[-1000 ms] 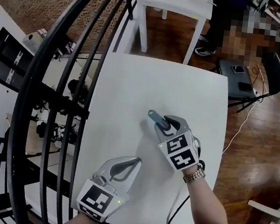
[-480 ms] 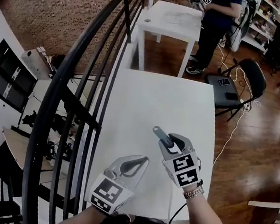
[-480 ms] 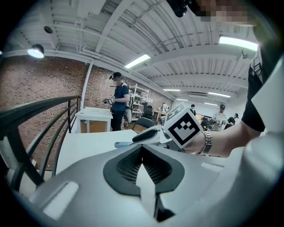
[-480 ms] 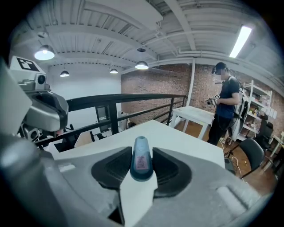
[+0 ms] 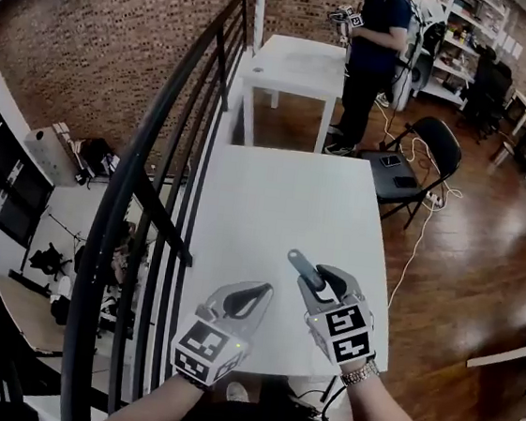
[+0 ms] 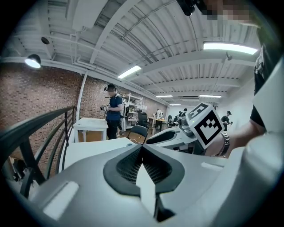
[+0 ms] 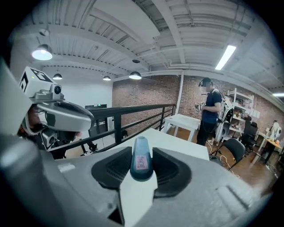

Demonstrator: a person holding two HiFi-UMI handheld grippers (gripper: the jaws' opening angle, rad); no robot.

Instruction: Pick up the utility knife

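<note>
My right gripper (image 5: 314,277) (image 7: 141,165) is shut on the utility knife (image 5: 300,266) (image 7: 141,158), a blue-grey handle with a small pink label, which sticks out ahead of the jaws. Both are lifted above the near end of the white table (image 5: 281,216). My left gripper (image 5: 255,297) (image 6: 142,153) hovers beside it on the left, near the table's front edge, with its jaws closed together and nothing between them. In the left gripper view the right gripper (image 6: 177,135) shows at the right with its marker cube.
A black metal railing (image 5: 171,147) runs along the table's left side, with a drop to a lower floor beyond. A second white table (image 5: 293,67), a standing person (image 5: 368,47) and a black chair (image 5: 421,152) are farther back. Wooden floor lies to the right.
Both grippers have risen off the table and drawn back toward its near edge, the right one carrying the knife. The head view has tilted up, showing more of the room.
</note>
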